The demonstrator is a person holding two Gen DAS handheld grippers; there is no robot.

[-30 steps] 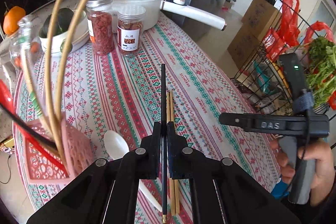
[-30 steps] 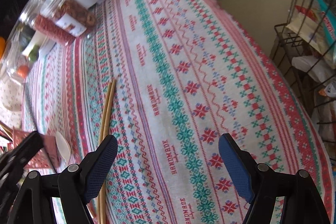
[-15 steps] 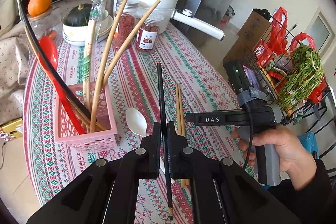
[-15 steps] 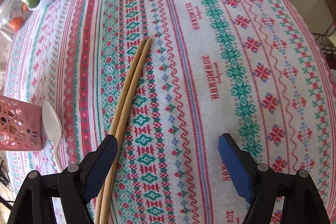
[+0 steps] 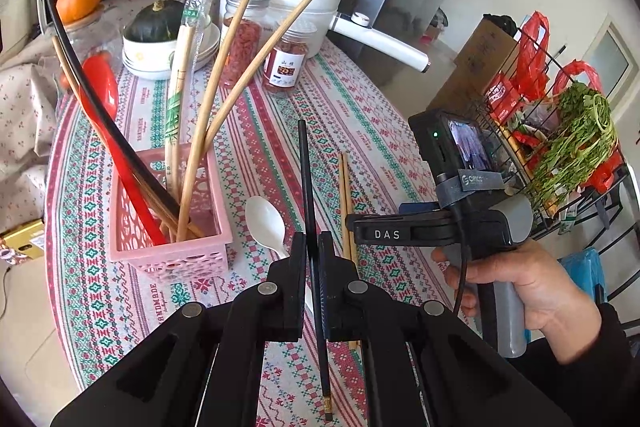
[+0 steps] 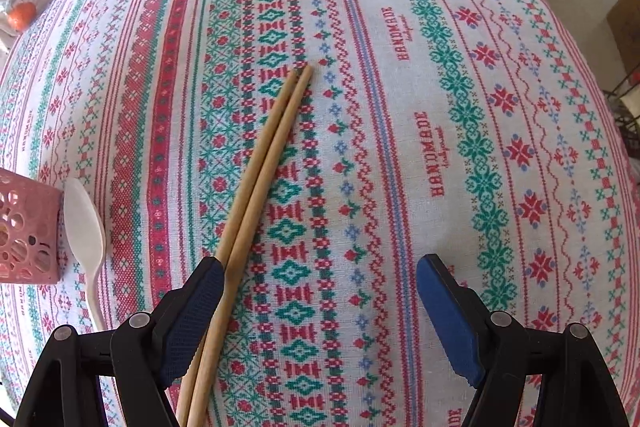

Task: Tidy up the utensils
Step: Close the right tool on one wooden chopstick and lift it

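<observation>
Step in hand, as we judge it: carrying one utensil to the holder while the other arm lines up on the next pick.

Our left gripper (image 5: 313,255) has its fingers pressed together on a black chopstick (image 5: 307,195), held above the table (image 6: 460,75). Its long axis runs 12 to 6 o'clock in the left wrist view, free tip at 12, gold-banded end at 6 behind the fingers.

Pink basket (image 5: 176,251) sits at 10 o'clock from that gripper, already holding wooden chopsticks and a red utensil. Next move, we reckon: swing toward 10, tip the stick end-down, let go over the basket.

Our right gripper (image 6: 320,299) has fingers spread wide, holding nothing. The wooden chopstick pair (image 6: 264,167) lies flat on the table, side by side, tips toward 1 o'clock, just beside the left finger and not centred between them. White spoon (image 6: 84,223) lies beside the basket.
</observation>
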